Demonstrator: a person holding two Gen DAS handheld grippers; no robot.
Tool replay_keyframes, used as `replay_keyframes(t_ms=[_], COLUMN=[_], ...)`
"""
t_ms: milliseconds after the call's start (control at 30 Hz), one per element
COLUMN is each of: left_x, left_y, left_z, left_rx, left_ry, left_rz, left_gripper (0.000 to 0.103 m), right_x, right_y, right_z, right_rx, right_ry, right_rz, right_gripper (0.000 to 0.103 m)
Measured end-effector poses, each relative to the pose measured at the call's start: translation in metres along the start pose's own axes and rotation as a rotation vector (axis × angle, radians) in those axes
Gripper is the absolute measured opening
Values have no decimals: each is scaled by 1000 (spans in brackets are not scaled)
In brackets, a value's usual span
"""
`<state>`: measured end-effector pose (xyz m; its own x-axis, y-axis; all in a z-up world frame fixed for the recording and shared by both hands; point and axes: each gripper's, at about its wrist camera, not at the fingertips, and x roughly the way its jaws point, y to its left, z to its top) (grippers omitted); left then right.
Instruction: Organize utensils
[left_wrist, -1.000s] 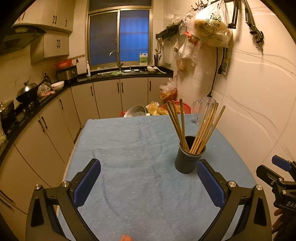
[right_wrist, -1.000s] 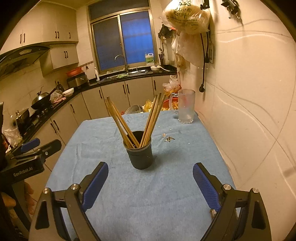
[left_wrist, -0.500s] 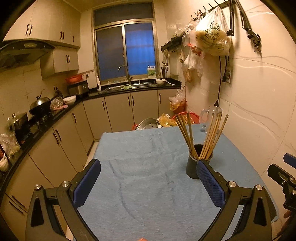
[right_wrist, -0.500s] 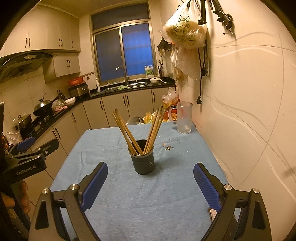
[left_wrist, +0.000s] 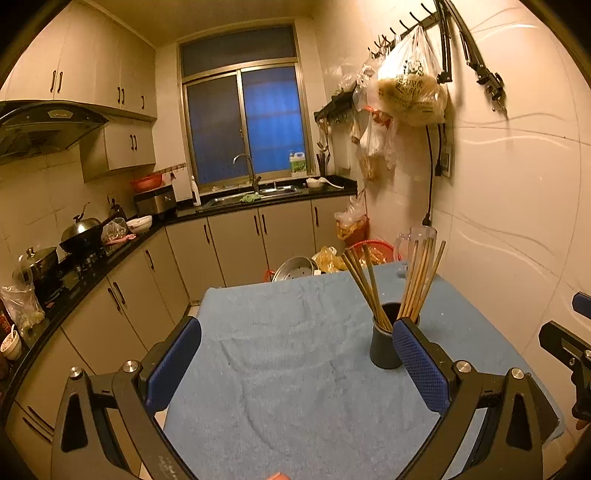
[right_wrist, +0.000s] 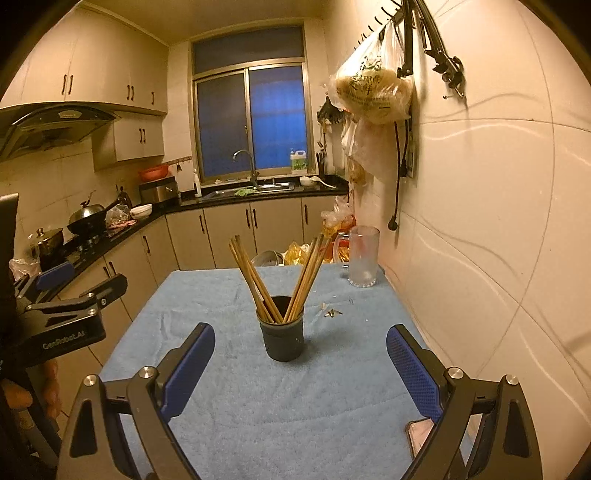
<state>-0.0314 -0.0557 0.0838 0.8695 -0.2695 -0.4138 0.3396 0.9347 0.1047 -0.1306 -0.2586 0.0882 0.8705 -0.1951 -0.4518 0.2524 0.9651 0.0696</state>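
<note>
A dark grey cup (right_wrist: 282, 338) stands upright on the blue cloth (right_wrist: 295, 406) of the table and holds several wooden chopsticks (right_wrist: 255, 280) fanned in two bunches. The cup also shows in the left wrist view (left_wrist: 384, 347), just behind my left gripper's right finger, with its chopsticks (left_wrist: 417, 277). My left gripper (left_wrist: 295, 362) is open and empty, held above the near part of the cloth (left_wrist: 288, 369). My right gripper (right_wrist: 301, 363) is open and empty, with the cup ahead between its fingers but beyond the tips.
A clear glass mug (right_wrist: 364, 256) stands at the table's far right by the tiled wall. Small bits (right_wrist: 332, 313) lie on the cloth behind the cup. A phone-like object (right_wrist: 419, 432) lies at the near right edge. Kitchen cabinets and a stove counter run along the left.
Both grippers have pulled back and risen away from the cup, which now looks smaller and farther off. Both stay open. The cup and chopsticks have not moved.
</note>
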Motion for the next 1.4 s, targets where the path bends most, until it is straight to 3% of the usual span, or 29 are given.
replay_keyframes(t_ms=[333, 1400], left_x=[-4, -3], left_y=[1, -3], left_z=[1, -6], left_rx=[-20, -32], left_ry=[-48, -21], left_rz=[-3, -6], left_gripper=[103, 103], right_x=[3, 10], right_y=[0, -2], right_z=[2, -4], right_rx=[4, 6], right_ry=[-7, 20], right_rz=[9, 28], right_gripper=[96, 96])
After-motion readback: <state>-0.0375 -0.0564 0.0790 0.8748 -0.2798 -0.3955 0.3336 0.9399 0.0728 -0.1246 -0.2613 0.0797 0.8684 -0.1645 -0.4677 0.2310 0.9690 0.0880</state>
